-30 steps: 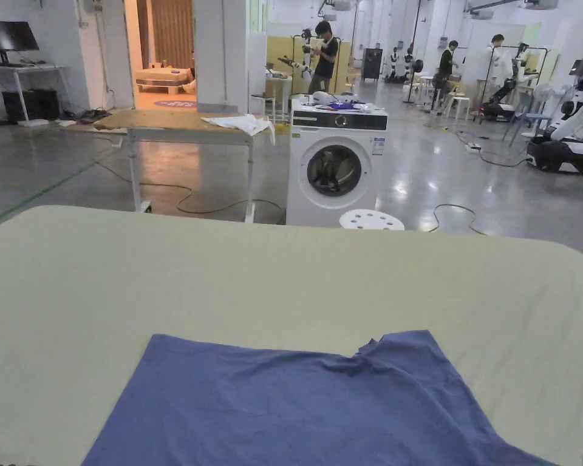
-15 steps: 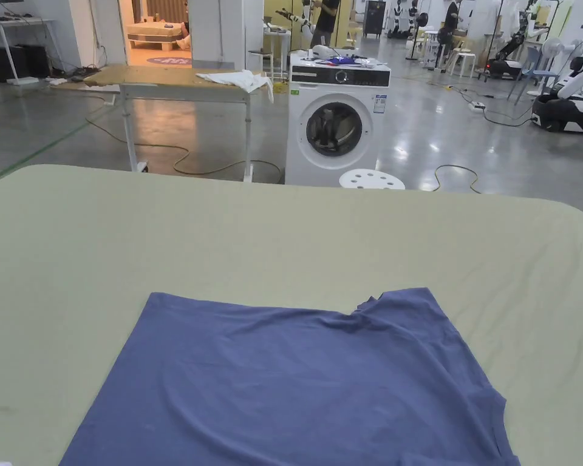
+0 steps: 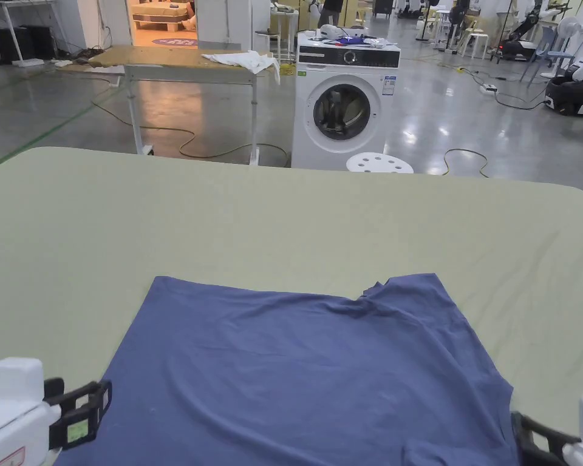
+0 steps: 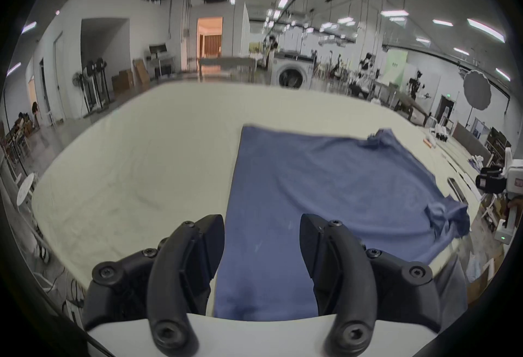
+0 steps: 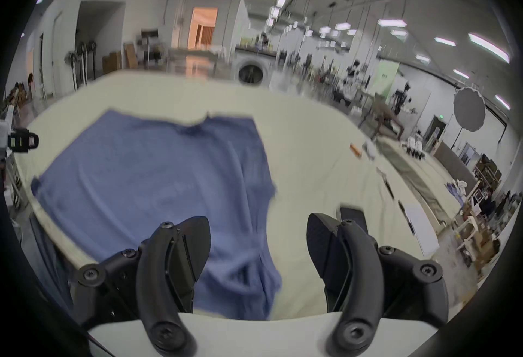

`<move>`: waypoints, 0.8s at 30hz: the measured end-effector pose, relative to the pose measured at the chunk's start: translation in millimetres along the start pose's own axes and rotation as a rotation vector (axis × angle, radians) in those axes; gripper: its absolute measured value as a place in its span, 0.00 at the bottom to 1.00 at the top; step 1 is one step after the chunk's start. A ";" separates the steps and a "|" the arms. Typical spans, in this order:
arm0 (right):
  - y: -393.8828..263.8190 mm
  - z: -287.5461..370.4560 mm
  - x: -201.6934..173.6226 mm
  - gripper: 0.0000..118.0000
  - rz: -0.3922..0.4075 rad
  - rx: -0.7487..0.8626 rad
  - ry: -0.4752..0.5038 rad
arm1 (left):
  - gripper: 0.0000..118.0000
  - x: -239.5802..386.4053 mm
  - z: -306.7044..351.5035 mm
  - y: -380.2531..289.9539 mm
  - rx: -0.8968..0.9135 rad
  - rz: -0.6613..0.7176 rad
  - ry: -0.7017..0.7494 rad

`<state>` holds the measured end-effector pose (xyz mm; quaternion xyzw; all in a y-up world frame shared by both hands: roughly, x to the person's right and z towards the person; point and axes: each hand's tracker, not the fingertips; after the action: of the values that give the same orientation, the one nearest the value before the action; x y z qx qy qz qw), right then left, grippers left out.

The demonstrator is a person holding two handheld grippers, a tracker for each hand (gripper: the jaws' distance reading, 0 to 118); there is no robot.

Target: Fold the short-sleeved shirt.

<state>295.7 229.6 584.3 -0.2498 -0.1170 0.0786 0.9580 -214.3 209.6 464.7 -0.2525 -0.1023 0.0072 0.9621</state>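
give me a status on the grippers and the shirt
Left gripper open, right gripper open, both at near edge. Blue shirt flat on table, unfolded. Nothing in the way.

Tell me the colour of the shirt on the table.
The shirt is plain blue, no pattern; the head view shows it best.

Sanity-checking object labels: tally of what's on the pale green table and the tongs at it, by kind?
Blue short-sleeved shirt spread flat on the pale green cloth-covered table: 1
Black two-jaw tongs, left and right, both open: 2
Total: 3
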 end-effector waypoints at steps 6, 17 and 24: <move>19.7 -27.6 -32.1 0.62 -0.141 0.254 -0.005 | 0.41 33.1 -13.1 26.4 0.210 -0.065 0.045; 38.0 -28.8 -66.2 0.00 -0.209 0.476 -0.016 | 0.00 67.6 -0.6 38.1 0.397 -0.114 0.062; 34.3 -31.9 -65.1 0.00 -0.200 0.448 -0.021 | 0.00 37.1 3.7 39.7 0.280 -0.108 0.071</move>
<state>238.4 230.9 528.2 -0.0173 -0.1309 0.0097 0.9912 -177.2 248.4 455.7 -0.1101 -0.0797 -0.0391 0.9900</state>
